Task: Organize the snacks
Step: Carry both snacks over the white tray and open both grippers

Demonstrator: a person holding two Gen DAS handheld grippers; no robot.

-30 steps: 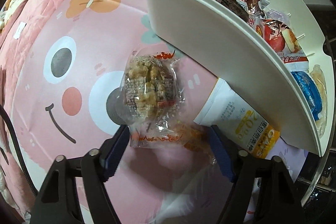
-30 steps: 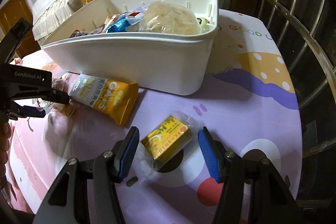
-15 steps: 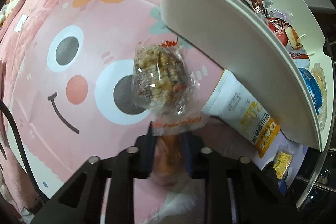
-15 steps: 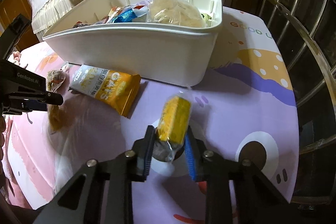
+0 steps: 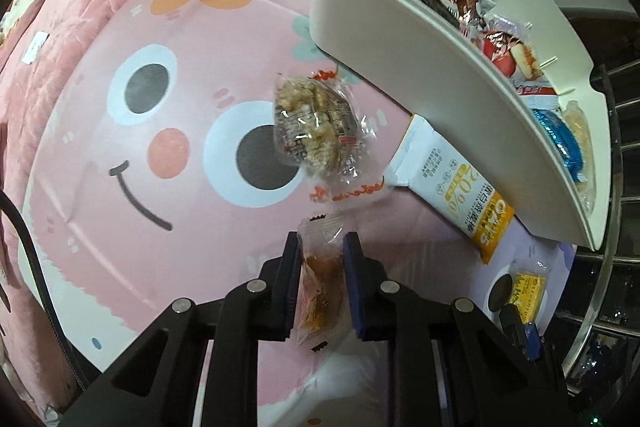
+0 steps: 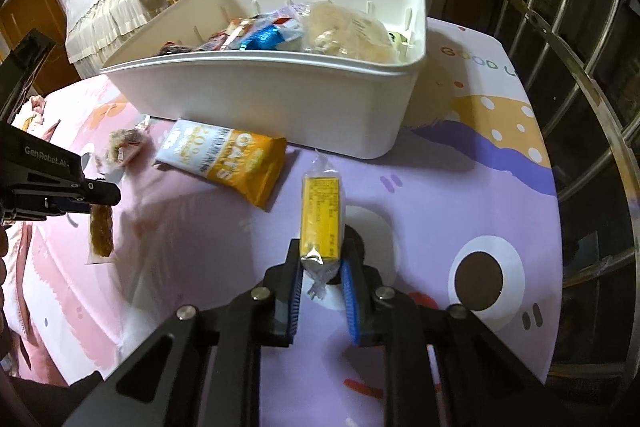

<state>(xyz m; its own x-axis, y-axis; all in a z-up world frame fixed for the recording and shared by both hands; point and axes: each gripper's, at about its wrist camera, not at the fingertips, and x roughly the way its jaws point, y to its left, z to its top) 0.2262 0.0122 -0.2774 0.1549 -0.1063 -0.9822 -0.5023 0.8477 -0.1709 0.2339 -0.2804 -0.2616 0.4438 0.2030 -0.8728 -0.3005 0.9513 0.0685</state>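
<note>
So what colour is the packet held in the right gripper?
Yellow with small dark print, in clear wrap; the packet shows best in the right wrist view.

Even indoor light, heavy fisheye bending, dark rims

Both views are fairly bright in the middle and fall to black vignette around the edges, darkest from 3 to 5 o'clock. The white bin (image 6: 260,107) bows strongly and throws a soft shadow toward 6 o'clock. Clear wrappers carry small glints. The near cloth in the left view is slightly smeared toward 6 o'clock.
</note>
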